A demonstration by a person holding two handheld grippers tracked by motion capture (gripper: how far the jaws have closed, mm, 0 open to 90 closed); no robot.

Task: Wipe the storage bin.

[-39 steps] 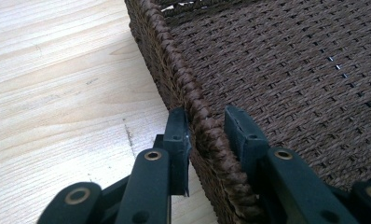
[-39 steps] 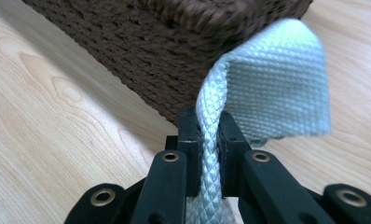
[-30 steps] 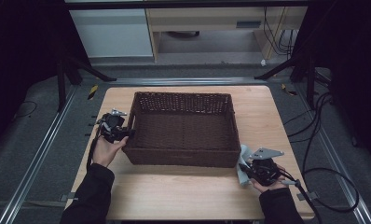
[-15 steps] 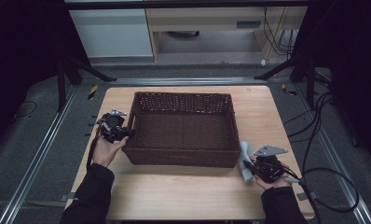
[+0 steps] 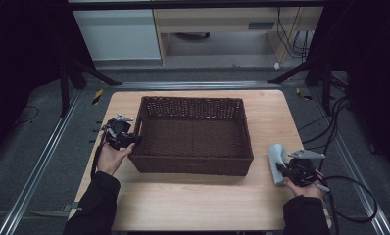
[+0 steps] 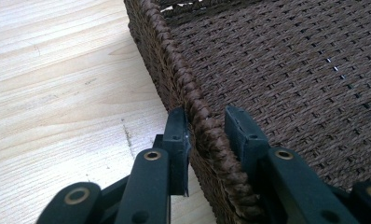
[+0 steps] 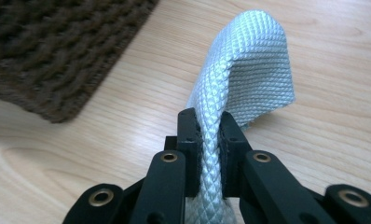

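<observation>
The right tongs [image 7: 207, 133] pinch a soft, light cloth [image 7: 249, 70] at its fold; left tongs [image 6: 207, 140] clamp the stiff basket [image 6: 286, 65] rim

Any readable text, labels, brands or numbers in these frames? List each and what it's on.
None readable.
Wicker basket: plain weave, no tag or label.
Light blue cloth: diamond texture, no print.
Left gripper and right gripper: black jaws with brass rivets, no markings.
Wooden table: bare wood grain.
Cabinets behind the table: nothing legible on them.
</observation>
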